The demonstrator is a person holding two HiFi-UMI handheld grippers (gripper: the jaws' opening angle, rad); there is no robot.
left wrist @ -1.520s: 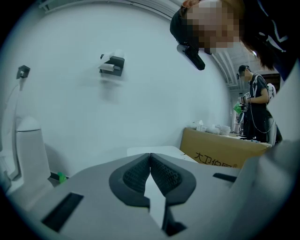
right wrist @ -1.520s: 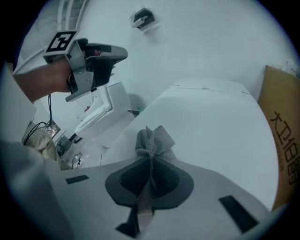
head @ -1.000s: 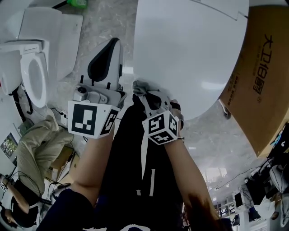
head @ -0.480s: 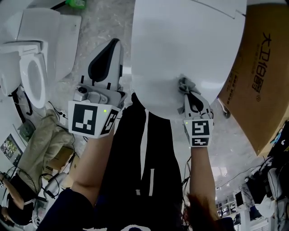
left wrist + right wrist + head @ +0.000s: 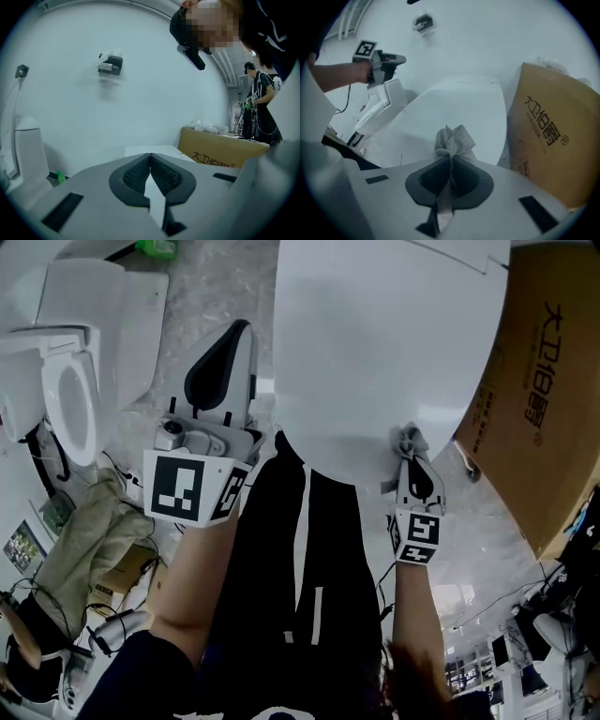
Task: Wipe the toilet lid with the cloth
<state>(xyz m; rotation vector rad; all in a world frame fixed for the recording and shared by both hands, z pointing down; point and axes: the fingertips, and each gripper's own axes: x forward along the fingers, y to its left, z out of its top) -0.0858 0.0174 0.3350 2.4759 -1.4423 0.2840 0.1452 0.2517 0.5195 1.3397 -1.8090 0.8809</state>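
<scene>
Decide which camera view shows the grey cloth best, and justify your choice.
The right gripper view: the cloth sits at the centre, bunched and pinched between the right gripper's jaws, with the toilet lid behind. The head view shows only a small crumpled tuft at the lid's edge. The left gripper view shows none of it.

The lid [image 5: 375, 343] is smooth, glossy white, with light glinting off it. The cloth [image 5: 452, 140] is grey, of a coarse open weave, crumpled and matt. The right claw [image 5: 451, 164] and the left claw [image 5: 150, 161] have matt grey plastic shells; the pads [image 5: 133, 176] are dark and rubbery, with a fine dimpled grain. The box [image 5: 553, 381] is plain brown cardboard, dull. The floor [image 5: 211, 287] looks like polished grey stone with pale veins.
</scene>
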